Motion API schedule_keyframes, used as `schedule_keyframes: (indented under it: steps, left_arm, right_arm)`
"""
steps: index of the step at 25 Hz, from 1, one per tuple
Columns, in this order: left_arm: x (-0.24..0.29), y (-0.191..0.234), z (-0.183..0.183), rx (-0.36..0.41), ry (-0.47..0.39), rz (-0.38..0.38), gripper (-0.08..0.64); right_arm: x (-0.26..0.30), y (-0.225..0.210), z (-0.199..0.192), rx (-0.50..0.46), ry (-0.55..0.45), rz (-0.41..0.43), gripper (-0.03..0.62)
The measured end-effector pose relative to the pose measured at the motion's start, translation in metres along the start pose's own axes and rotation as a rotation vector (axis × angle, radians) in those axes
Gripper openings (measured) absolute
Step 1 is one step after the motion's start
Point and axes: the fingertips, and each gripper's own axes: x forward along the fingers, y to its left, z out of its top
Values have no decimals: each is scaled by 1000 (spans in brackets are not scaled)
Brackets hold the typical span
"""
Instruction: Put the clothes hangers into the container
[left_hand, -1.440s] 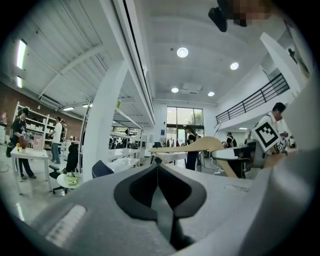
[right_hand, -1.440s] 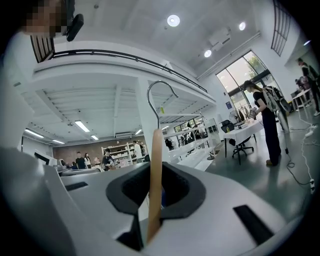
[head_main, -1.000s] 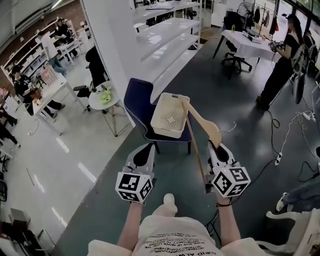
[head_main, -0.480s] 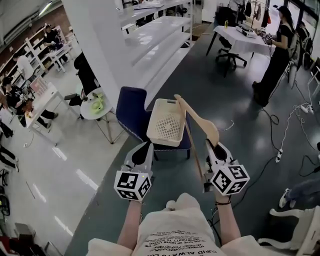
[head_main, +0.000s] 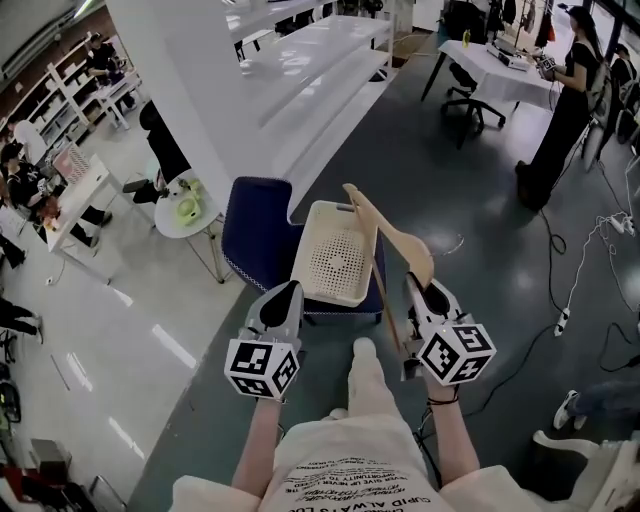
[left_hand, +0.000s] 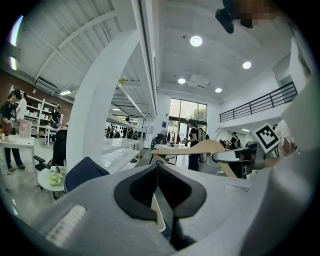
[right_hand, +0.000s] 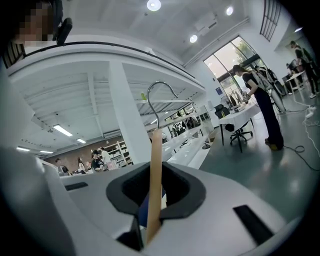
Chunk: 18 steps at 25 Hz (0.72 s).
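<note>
On the blue chair (head_main: 250, 225) sits the cream container (head_main: 335, 262). The wooden hanger (head_main: 398, 243) isn't in it yet: it's held in the air along the container's right rim, hook end near its far right corner. Just right of the container's near corner, right gripper (right_hand: 155, 210) is clamped on the hanger's arm. Just left of that near edge, left gripper (left_hand: 159, 182) is pinched together with nothing in it.

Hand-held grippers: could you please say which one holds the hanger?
The right hand-held gripper: it clamps the wooden hanger; the left hand-held gripper holds nothing.
</note>
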Motion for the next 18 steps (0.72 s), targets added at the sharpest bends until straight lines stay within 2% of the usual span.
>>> schedule_keyframes:
  steps: [9,18]
  left_arm:
    - [92,41,-24,-80,87,72,23]
    - [147,67,-74,-175,209,130,23]
  right_arm:
    - [105,-54,-4,38,132,28,54]
    - [175,-89,-44,68,304,66,54]
